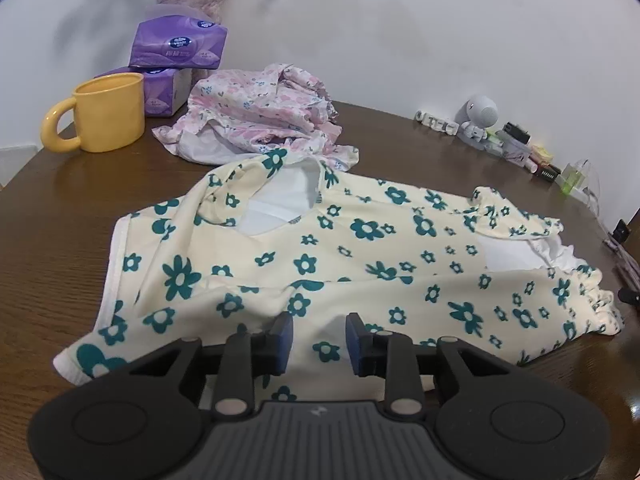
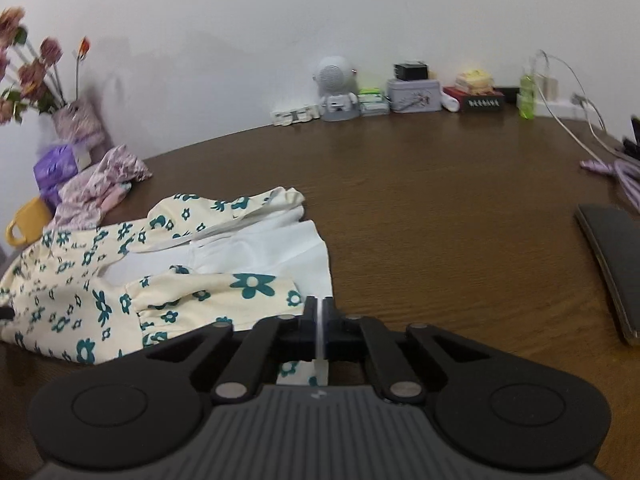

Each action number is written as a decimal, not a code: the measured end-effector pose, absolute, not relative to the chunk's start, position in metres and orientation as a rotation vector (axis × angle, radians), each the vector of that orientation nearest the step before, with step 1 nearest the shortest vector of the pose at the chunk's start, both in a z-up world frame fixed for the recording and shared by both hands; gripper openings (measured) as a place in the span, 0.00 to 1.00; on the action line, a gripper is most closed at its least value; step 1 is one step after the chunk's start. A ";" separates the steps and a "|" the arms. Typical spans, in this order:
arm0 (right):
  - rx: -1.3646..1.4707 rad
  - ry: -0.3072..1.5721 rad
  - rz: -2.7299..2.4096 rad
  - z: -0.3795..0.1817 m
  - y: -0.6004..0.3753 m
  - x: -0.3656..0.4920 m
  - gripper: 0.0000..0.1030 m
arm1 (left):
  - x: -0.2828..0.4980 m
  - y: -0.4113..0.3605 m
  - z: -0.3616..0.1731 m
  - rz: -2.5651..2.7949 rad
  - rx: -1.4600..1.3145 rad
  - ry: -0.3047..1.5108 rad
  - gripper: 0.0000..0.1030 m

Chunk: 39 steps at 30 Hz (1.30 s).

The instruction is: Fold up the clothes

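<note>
Right claw (image 2: 319, 312) pinching floral garment (image 2: 208, 288) edge (white lining).

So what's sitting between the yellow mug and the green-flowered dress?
In the left wrist view, a crumpled pink flowery garment lies between the yellow mug and the green-flowered dress, its edge reaching the dress.

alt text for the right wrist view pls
The right gripper is shut on a thin white edge of the cream dress with teal flowers, which lies spread on the brown wooden table. A crumpled pink floral garment and a yellow mug sit far left.
</note>
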State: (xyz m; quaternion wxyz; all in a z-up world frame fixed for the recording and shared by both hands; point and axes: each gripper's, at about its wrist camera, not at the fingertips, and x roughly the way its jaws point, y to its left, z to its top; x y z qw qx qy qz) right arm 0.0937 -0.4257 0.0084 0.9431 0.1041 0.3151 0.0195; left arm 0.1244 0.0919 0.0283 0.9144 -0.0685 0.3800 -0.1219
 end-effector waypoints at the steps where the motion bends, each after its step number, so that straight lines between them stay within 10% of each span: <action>1: 0.232 0.637 0.027 0.010 -0.428 0.089 0.16 | 0.122 0.093 0.031 -0.255 -0.144 0.772 0.32; 13: 0.059 0.682 0.040 0.000 -0.368 0.043 0.56 | 0.100 0.134 0.048 -0.136 -0.177 0.725 0.41; 18: -0.178 0.665 0.057 -0.003 -0.337 0.051 0.57 | 0.102 0.147 0.042 -0.086 -0.169 0.725 0.39; 21: -0.227 0.664 0.071 -0.006 -0.331 0.060 0.54 | 0.108 0.150 0.036 -0.087 -0.173 0.740 0.38; 26: -0.198 0.681 0.091 -0.010 -0.337 0.073 0.07 | 0.117 0.150 0.027 -0.080 -0.156 0.758 0.34; 39: -0.334 0.668 0.105 -0.016 -0.344 0.086 0.02 | 0.119 0.145 0.025 -0.088 -0.087 0.750 0.35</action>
